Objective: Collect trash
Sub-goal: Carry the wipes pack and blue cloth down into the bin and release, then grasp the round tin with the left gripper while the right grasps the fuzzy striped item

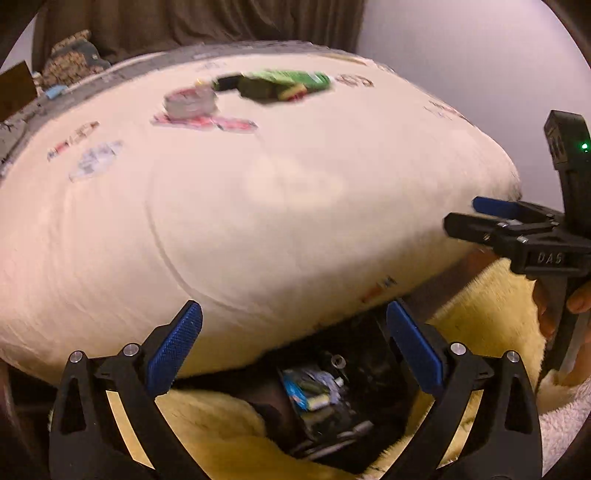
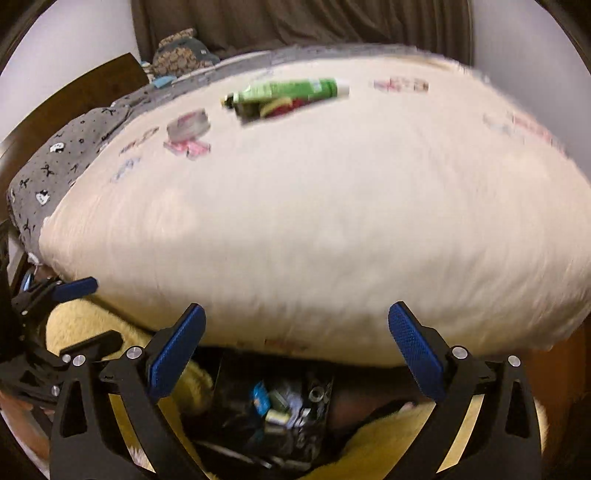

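Observation:
On the cream blanket (image 1: 258,221) lie a green tube (image 1: 295,79) (image 2: 295,88), a dark wrapper (image 1: 258,90), a round silver tin (image 1: 190,101) (image 2: 188,125) and pink wrappers (image 1: 221,123) (image 2: 188,147), all blurred and far from both grippers. Below the blanket's near edge stands a black bin (image 1: 384,369) (image 2: 229,398) with several scraps (image 1: 314,391) (image 2: 277,406) inside. My left gripper (image 1: 293,310) (image 2: 96,314) hangs open above the bin, with nothing between its fingers. My right gripper (image 2: 296,310) (image 1: 469,216) is beside it, also open with nothing in it.
Yellow fluffy fabric (image 1: 480,314) (image 2: 74,332) surrounds the bin. A grey patterned sheet (image 2: 55,158) and a dark wooden board (image 2: 74,99) lie at the far left, with a brown curtain (image 2: 295,22) behind the bed. A hand (image 1: 580,299) grips the right tool's handle.

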The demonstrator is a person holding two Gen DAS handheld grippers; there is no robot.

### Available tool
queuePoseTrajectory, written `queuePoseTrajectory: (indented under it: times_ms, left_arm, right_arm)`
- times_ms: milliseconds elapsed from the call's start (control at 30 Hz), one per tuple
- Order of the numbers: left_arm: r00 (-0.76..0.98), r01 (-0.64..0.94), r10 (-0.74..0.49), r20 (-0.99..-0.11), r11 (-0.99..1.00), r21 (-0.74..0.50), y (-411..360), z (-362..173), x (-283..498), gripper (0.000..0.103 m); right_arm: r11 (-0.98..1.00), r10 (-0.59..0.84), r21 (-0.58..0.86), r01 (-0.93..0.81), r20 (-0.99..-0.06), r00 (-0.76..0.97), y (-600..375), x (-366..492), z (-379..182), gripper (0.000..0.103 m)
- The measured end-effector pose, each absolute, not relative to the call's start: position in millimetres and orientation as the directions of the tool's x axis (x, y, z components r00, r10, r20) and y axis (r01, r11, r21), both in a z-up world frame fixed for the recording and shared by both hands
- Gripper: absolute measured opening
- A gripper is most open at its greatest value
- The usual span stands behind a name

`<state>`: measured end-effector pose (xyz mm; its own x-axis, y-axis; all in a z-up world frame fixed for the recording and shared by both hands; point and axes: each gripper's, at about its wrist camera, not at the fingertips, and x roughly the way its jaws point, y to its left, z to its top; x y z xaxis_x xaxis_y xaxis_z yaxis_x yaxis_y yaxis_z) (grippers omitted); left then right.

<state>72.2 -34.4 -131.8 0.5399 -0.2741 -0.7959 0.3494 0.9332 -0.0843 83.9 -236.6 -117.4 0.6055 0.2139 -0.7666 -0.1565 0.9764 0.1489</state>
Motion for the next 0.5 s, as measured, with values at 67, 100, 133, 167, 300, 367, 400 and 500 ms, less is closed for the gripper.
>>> queuePoseTrajectory:
  times_ms: [67,100,133,167,300,367,400,500]
  left_arm:
    - [0.563,0.329,-0.255,-0.786,0.942,-0.070,-23,-121,81,0.095]
    - [0.576,0.312,-0.243,-0.780,0.948,-0.065,-18,-117,90,0.095]
    - [0.582,0.301,-0.236,-0.778,0.952,-0.063,-14,-111,97,0.095]
    - [0.587,0.289,-0.228,-0.777,0.955,-0.062,-10,-109,104,0.095]
    - [0.611,0.229,-0.168,-0.774,0.973,-0.030,3,-105,143,0.095]
    - [0.613,0.215,-0.152,-0.775,0.976,-0.021,7,-105,157,0.095]
    - [0.613,0.203,-0.143,-0.777,0.979,-0.020,9,-106,169,0.095]
    - [0.616,0.186,-0.138,-0.776,0.982,-0.028,14,-104,194,0.095]
  right_arm:
    - [0.978,0.204,0.127,-0.166,-0.750,0.629,-234,95,-110,0.099]
    - [0.979,0.201,0.121,-0.167,-0.747,0.634,-234,101,-107,0.099]
    - [0.979,0.197,0.120,-0.163,-0.746,0.636,-236,109,-104,0.099]
    - [0.979,0.199,0.127,-0.157,-0.746,0.635,-237,118,-103,0.099]
    - [0.977,0.214,0.158,-0.144,-0.747,0.629,-237,146,-103,0.099]
    - [0.976,0.218,0.161,-0.148,-0.745,0.630,-233,165,-102,0.099]
    - [0.976,0.218,0.157,-0.151,-0.745,0.630,-231,169,-102,0.099]
    - [0.975,0.219,0.138,-0.176,-0.747,0.628,-219,194,-103,0.099]
